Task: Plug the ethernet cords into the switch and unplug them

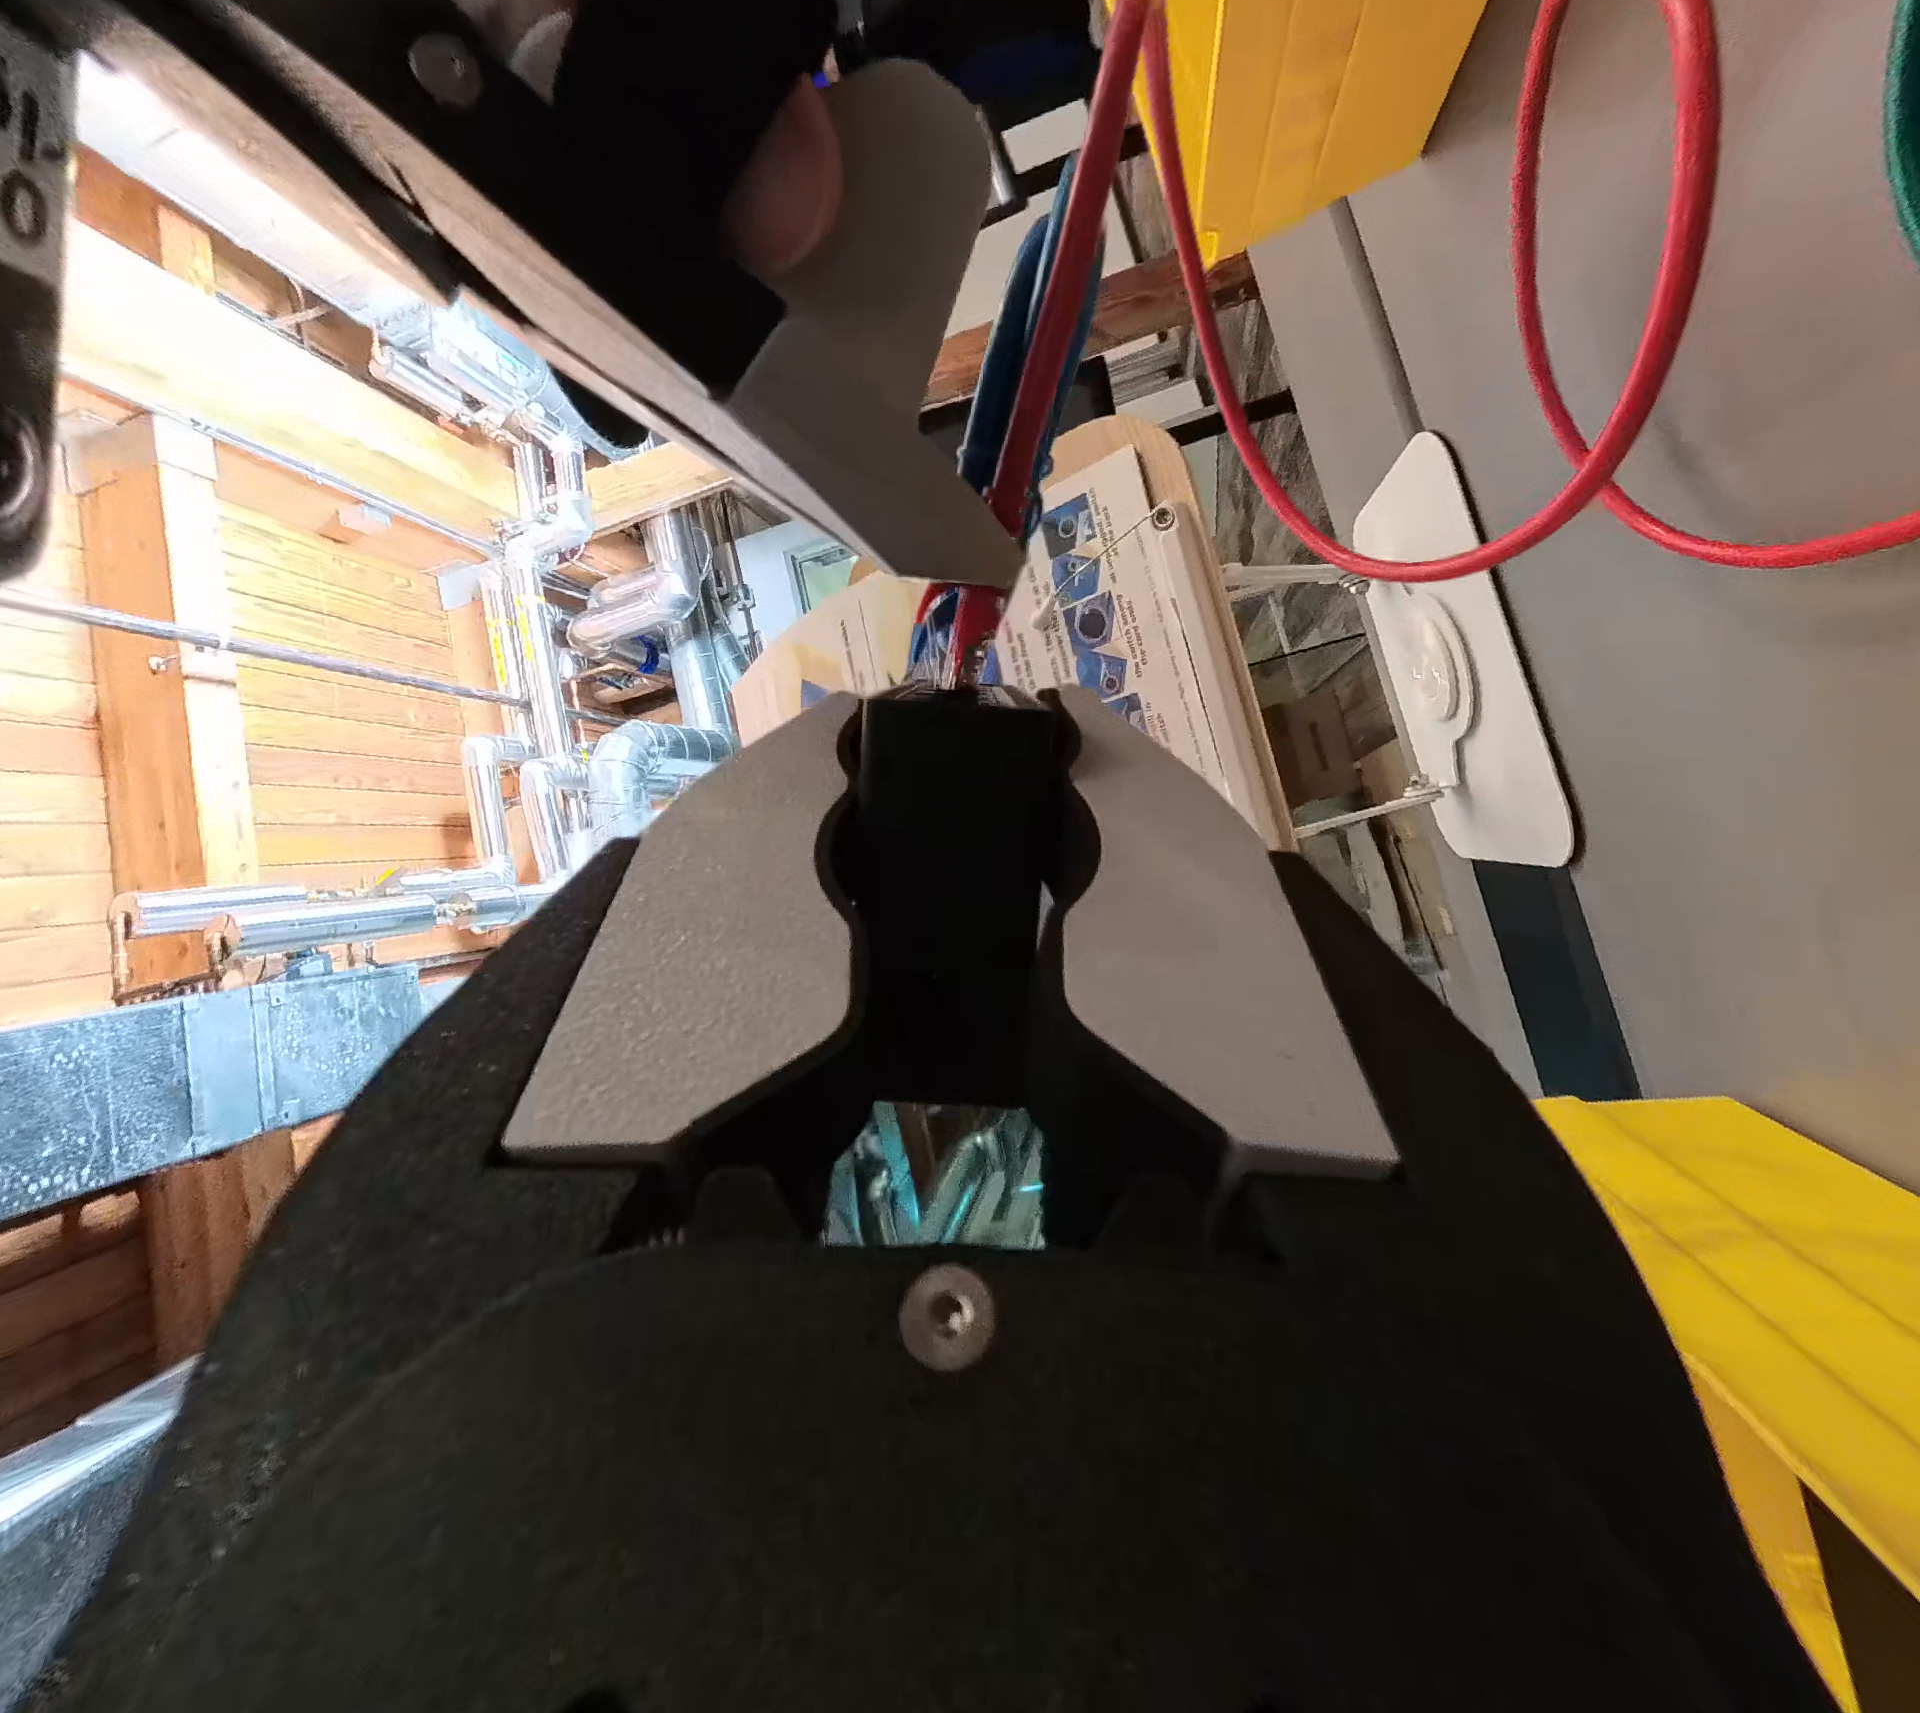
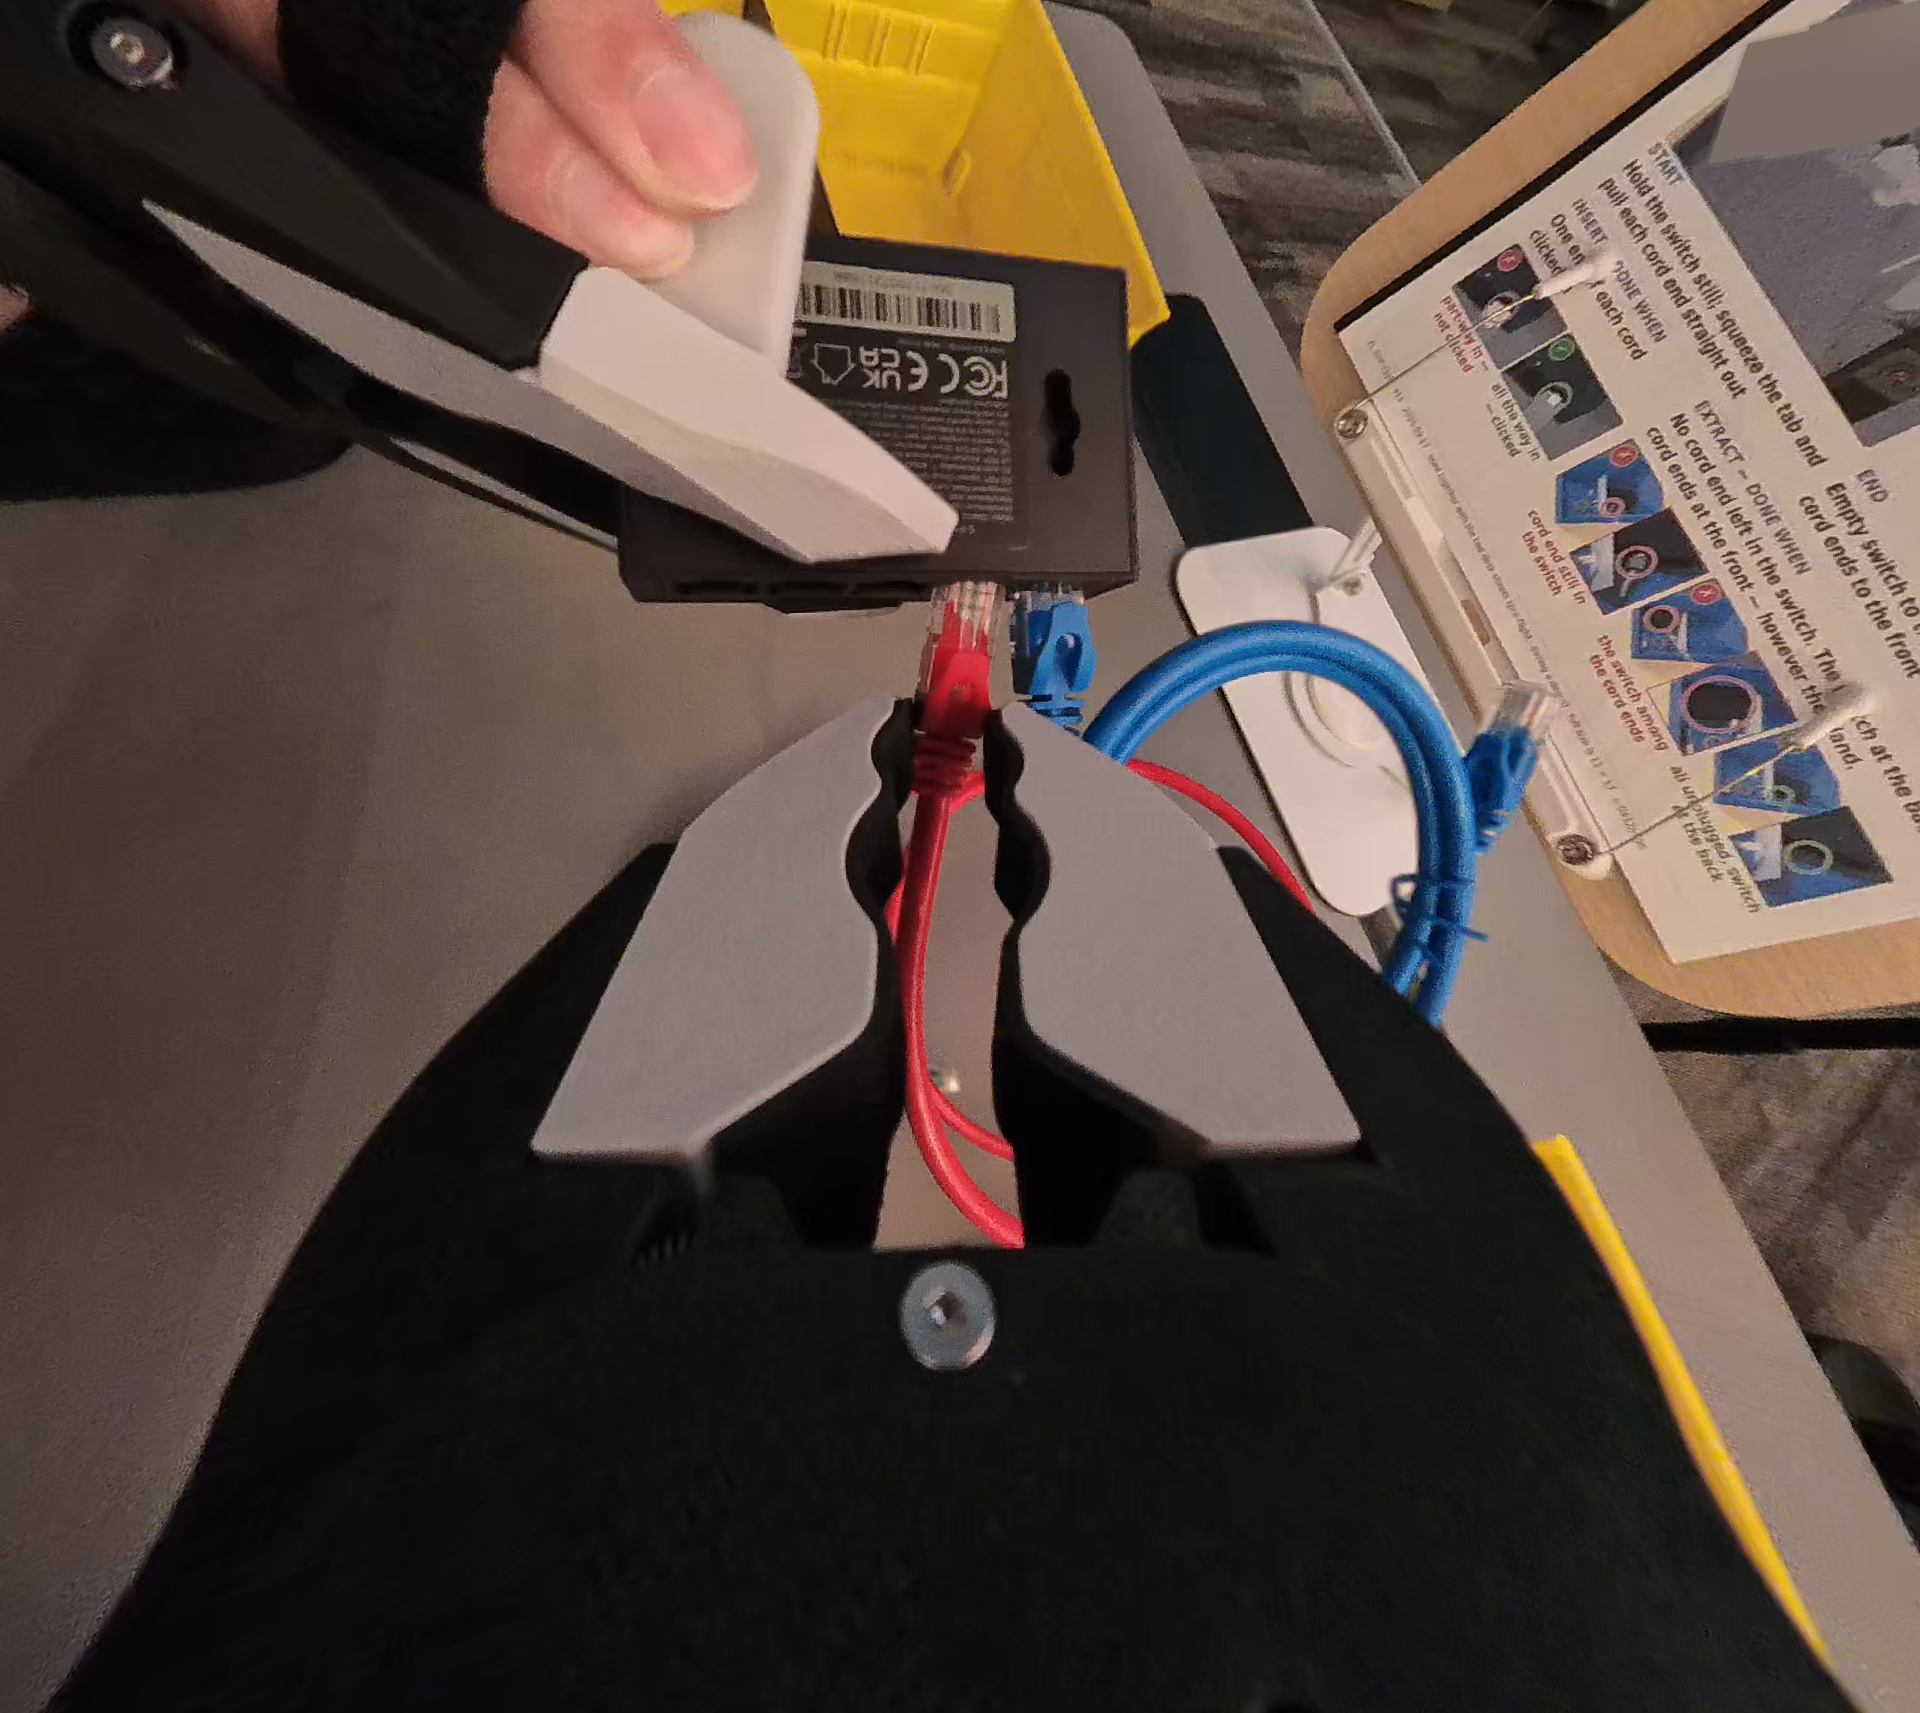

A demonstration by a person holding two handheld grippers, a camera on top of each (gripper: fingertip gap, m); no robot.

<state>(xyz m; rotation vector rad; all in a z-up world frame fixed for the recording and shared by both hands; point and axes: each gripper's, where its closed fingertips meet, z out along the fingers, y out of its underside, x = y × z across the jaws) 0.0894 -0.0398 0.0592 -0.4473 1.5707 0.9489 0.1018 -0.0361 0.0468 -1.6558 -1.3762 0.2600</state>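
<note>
My left gripper (image 1: 951, 707) is shut on the black switch (image 1: 951, 811) and holds it above the grey table. In the right wrist view the switch (image 2: 966, 416) shows its labelled underside, with the left gripper's fingers (image 2: 727, 437) across it. My right gripper (image 2: 948, 718) is shut on the boot of the red cord's plug (image 2: 951, 676). The plug's clear tip sits at a port mouth on the switch's edge; I cannot tell how deep it is. A blue cord's plug (image 2: 1055, 635) sits in the port beside it. That cord's other end (image 2: 1507, 728) hangs free.
A yellow bin (image 2: 914, 84) stands behind the switch, and another (image 1: 1766, 1300) is near the table edge. An instruction card on a wooden board (image 2: 1662, 520) stands on a white base (image 2: 1320, 707) at the right. The red cord loops on the table (image 1: 1621, 261) beside a green cord (image 1: 1901, 105).
</note>
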